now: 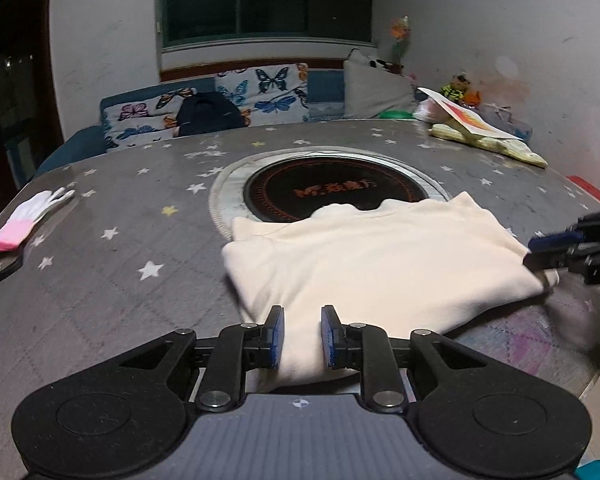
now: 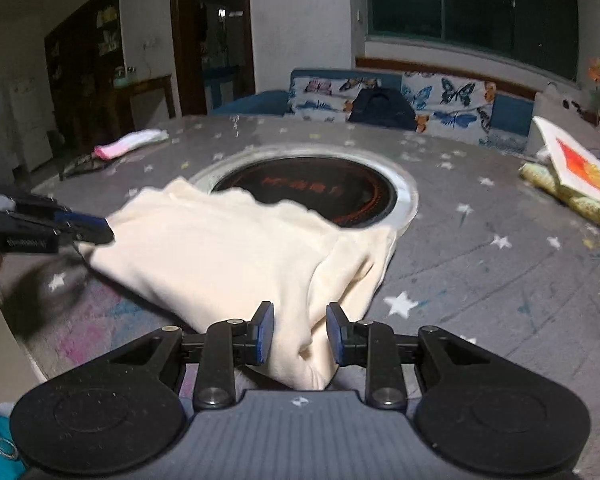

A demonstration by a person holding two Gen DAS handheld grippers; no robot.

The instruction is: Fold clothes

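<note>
A cream garment (image 1: 380,256) lies partly folded on the grey star-patterned table (image 1: 100,280), its far edge over the round black cooktop (image 1: 332,192). My left gripper (image 1: 302,334) has its blue pads on either side of the garment's near corner, cloth between them. It also shows at the left of the right wrist view (image 2: 88,232), at the garment's (image 2: 220,256) left edge. My right gripper (image 2: 299,334) straddles a bunched corner of the same garment, pads slightly apart with cloth between. It shows at the right of the left wrist view (image 1: 540,248).
A pink and white glove (image 1: 28,220) lies at the table's left. A yellow cloth with a printed sheet on it (image 1: 484,132) lies at the far right. A butterfly-patterned sofa (image 1: 220,100) with a dark bag (image 1: 208,114) stands behind the table.
</note>
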